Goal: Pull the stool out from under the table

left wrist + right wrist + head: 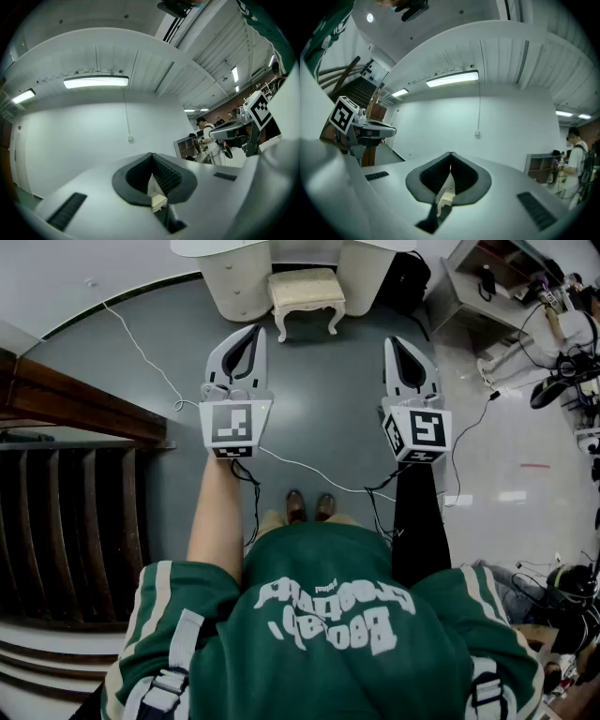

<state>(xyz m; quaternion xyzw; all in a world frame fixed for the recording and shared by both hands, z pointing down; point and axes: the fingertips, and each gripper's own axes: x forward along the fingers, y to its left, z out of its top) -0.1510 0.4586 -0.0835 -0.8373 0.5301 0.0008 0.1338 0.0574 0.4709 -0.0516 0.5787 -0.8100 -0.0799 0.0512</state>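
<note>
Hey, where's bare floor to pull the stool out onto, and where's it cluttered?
Free: the grey floor between the stool and your shoes, crossed only by a thin white cable near them. Crowded: the right side, with cables and gear; wooden stairs close off the left.

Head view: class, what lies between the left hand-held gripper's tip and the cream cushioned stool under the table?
Only bare grey floor separates the left hand-held gripper from the cream cushioned stool, as the head view shows.
</note>
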